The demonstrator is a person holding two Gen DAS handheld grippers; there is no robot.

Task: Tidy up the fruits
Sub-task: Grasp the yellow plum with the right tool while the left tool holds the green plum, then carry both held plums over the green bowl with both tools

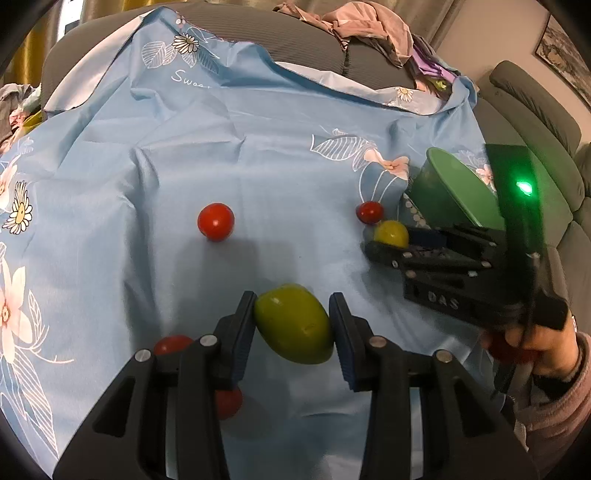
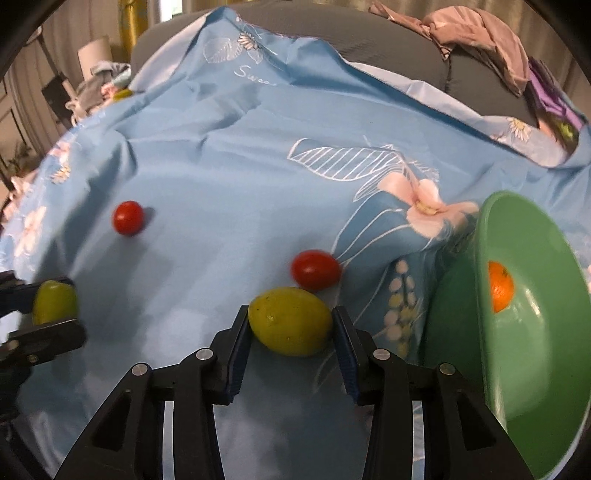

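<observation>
The left gripper (image 1: 293,325) held a yellow-green fruit (image 1: 293,324) between its jaws, both blue pads touching the fruit's sides, so the jaws were closed on it. That fruit sat tilted over the blue floral sheet (image 1: 258,166), well to the left of the green bowl (image 1: 454,192). The right gripper (image 2: 290,326) likewise gripped a second yellow fruit (image 2: 290,321), its pads pressed to either side, just left of the bowl (image 2: 535,332).

In the left wrist view the right gripper (image 1: 388,240) appeared beside the bowl's base, with its yellow fruit (image 1: 390,232) at the tips, and the right hand (image 1: 535,343) behind it on the handle. A red tomato (image 1: 369,212) lay on the sheet touching or just beside that fruit, on the side away from the camera and left of the bowl. Another red tomato (image 1: 216,221) lay well to the left of the bowl, apart from both grippers. Two more red pieces (image 1: 171,343) showed partly hidden behind the left gripper's fingers.

The bowl stood tipped toward the right gripper, and an orange fruit (image 2: 500,286) rested inside against its wall. The sheet covered a grey sofa (image 1: 303,48), with pink clothes (image 1: 362,26) heaped on its back beyond the bowl.
</observation>
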